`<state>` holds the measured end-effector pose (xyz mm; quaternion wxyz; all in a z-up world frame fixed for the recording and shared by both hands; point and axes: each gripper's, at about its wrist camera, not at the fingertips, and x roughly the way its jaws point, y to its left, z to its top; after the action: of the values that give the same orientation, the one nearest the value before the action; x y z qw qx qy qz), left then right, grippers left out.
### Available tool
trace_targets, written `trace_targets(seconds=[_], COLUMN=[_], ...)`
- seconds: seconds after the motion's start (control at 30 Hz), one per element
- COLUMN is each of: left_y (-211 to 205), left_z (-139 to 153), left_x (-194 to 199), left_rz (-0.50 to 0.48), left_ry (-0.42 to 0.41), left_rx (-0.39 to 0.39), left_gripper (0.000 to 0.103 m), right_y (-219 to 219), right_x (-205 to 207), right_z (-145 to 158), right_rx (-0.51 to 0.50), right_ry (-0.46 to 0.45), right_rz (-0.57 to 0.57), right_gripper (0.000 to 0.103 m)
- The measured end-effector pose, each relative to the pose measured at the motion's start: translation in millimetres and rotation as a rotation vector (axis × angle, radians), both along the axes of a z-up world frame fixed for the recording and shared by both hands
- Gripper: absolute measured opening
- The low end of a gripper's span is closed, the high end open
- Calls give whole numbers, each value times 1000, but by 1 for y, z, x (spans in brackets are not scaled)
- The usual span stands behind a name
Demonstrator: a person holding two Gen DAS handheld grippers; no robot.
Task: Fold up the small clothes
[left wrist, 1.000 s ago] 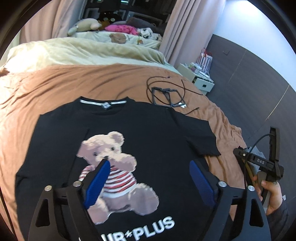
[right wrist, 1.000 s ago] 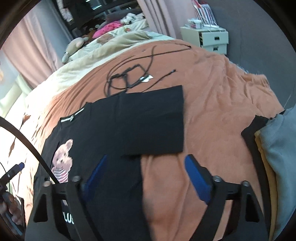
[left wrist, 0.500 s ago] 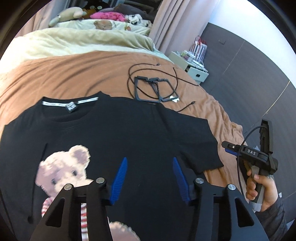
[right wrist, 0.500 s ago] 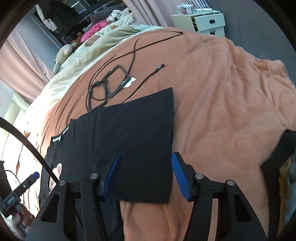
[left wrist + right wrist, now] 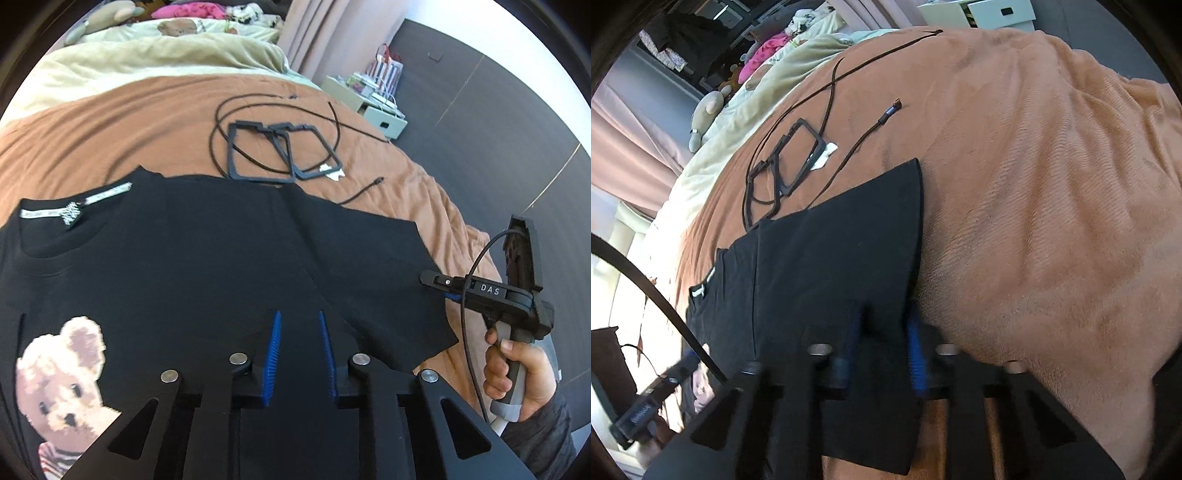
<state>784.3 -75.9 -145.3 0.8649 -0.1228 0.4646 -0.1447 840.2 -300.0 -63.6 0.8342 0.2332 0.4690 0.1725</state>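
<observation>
A black T-shirt (image 5: 192, 266) with a teddy-bear print (image 5: 62, 373) lies flat on the brown blanket (image 5: 92, 147), collar to the left. My left gripper (image 5: 297, 332) sits low on the shirt's body near the right sleeve seam, its blue pads a narrow gap apart with black fabric between them. My right gripper (image 5: 882, 332) is at the hem corner of the right sleeve (image 5: 849, 251), its pads nearly closed with sleeve fabric between them. The right gripper also shows in the left wrist view (image 5: 436, 280), touching the sleeve's edge.
Two black frames (image 5: 277, 155) and a looped black cable (image 5: 332, 118) lie on the blanket just beyond the shirt. A cream duvet (image 5: 147, 62) and stuffed toys are at the far end. A white nightstand (image 5: 369, 103) stands beside the bed.
Both grippers have closed from wide open to a narrow gap. The left moved right from the bear print to the sleeve seam. The right moved down onto the sleeve's hem.
</observation>
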Motion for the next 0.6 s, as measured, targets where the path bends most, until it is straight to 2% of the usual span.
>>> trace_targets(seconds=[0.07, 0.27, 0.6], left_y=[-5, -16, -36], left_z=[-6, -18, -39], left_x=[4, 14, 28], left_rz=[-9, -18, -32], left_ry=[11, 31, 84], left_rx=[-7, -23, -59], left_gripper=[17, 17, 16], right_y=[0, 13, 44], right_x=[-3, -12, -34], right_z=[10, 43, 90], right_rx=[13, -19, -12], right_ry=[-24, -91, -182], right_rz=[12, 50, 120], right_gripper=[6, 3, 3])
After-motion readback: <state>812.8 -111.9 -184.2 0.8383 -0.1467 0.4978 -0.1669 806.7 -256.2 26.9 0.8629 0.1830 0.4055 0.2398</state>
